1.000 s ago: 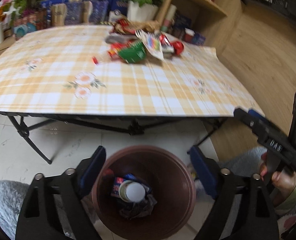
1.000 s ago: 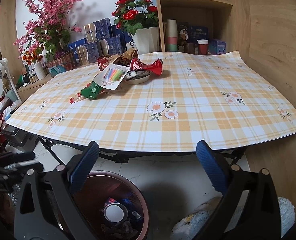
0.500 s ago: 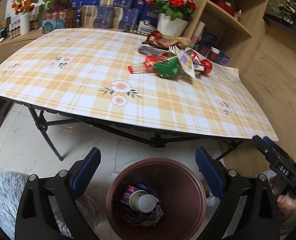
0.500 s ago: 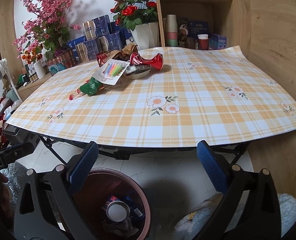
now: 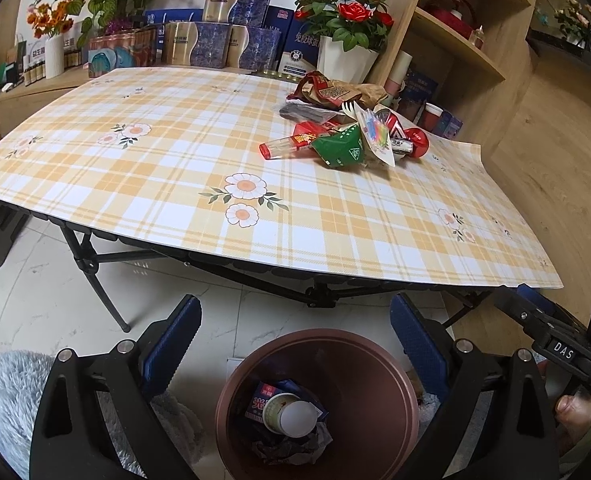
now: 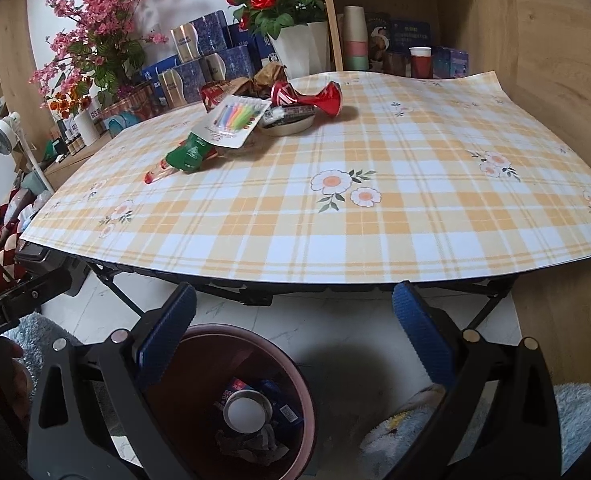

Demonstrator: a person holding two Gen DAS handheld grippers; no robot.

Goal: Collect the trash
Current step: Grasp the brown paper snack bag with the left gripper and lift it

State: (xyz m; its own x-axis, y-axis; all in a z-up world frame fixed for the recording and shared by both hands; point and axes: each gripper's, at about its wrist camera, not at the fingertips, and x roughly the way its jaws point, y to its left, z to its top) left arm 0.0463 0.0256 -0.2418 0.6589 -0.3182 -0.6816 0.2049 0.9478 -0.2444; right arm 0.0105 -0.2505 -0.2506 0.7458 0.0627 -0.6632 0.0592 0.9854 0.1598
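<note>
Hovering above the brown waste bin (image 5: 375, 364), the left gripper (image 5: 295, 340) has its blue-padded jaws spread wide with nothing between them. Inside the bin lie a paper cup (image 5: 293, 414), a blue wrapper (image 5: 261, 394) and crumpled dark scraps. The right gripper (image 6: 295, 324) hangs beside the same bin, a little to its right, and its jaws likewise stand wide apart and empty; the bin (image 6: 295, 376) shows under its left finger. Part of the right gripper's body and the hand (image 5: 575, 408) holding it appear at the right edge of the left wrist view.

Beyond the bin stands a folding table with a yellow plaid tablecloth (image 5: 175, 168). Trash remaining to be collected sits in a pile toward the far side of the tablecloth, well apart from the bin: a crushed red can (image 6: 327, 98), a green wrapper (image 6: 189, 154), a clear tube with a red cap (image 5: 283, 146), a card of coloured candles (image 6: 235, 118), a shallow white dish (image 6: 291, 126) and a brown paper bag (image 5: 343, 94). Behind the table, a white pot of red roses (image 5: 345, 56) stands beside stacked blue boxes (image 5: 215, 40).
</note>
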